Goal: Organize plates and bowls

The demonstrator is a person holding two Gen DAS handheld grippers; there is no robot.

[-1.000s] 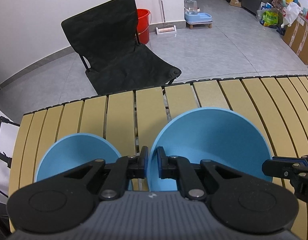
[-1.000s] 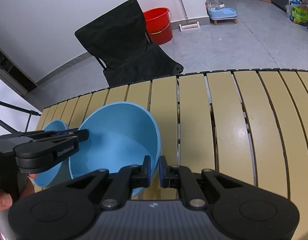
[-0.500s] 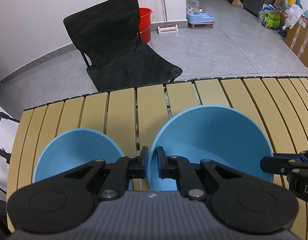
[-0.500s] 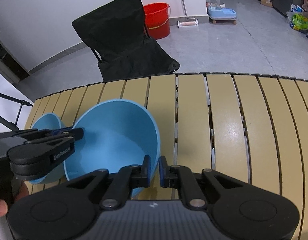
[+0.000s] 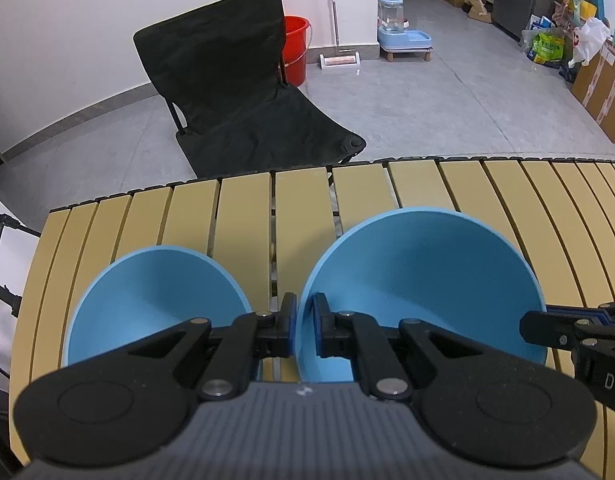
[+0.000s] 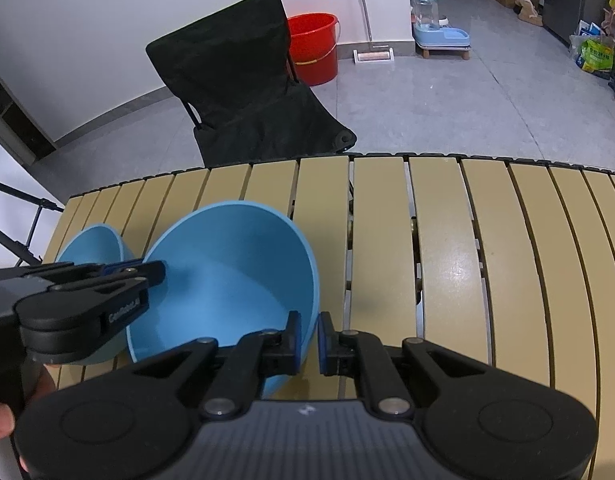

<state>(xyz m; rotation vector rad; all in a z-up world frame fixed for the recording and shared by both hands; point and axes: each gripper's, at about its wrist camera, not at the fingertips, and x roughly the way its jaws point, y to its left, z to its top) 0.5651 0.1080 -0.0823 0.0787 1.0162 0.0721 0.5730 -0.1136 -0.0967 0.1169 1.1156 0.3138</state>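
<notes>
Both tongs have drawn back toward the near edge, carrying the big bowl (image 6: 227, 276) with them. Left tongs (image 5: 305, 320) clench its left rim; right tongs (image 6: 307, 338) clench its right rim. It tilts, mouth facing up and nearward, beside the small bowl (image 5: 155, 300) at near left. Slatted surface (image 6: 507, 260) lies open to the right and far side.
</notes>
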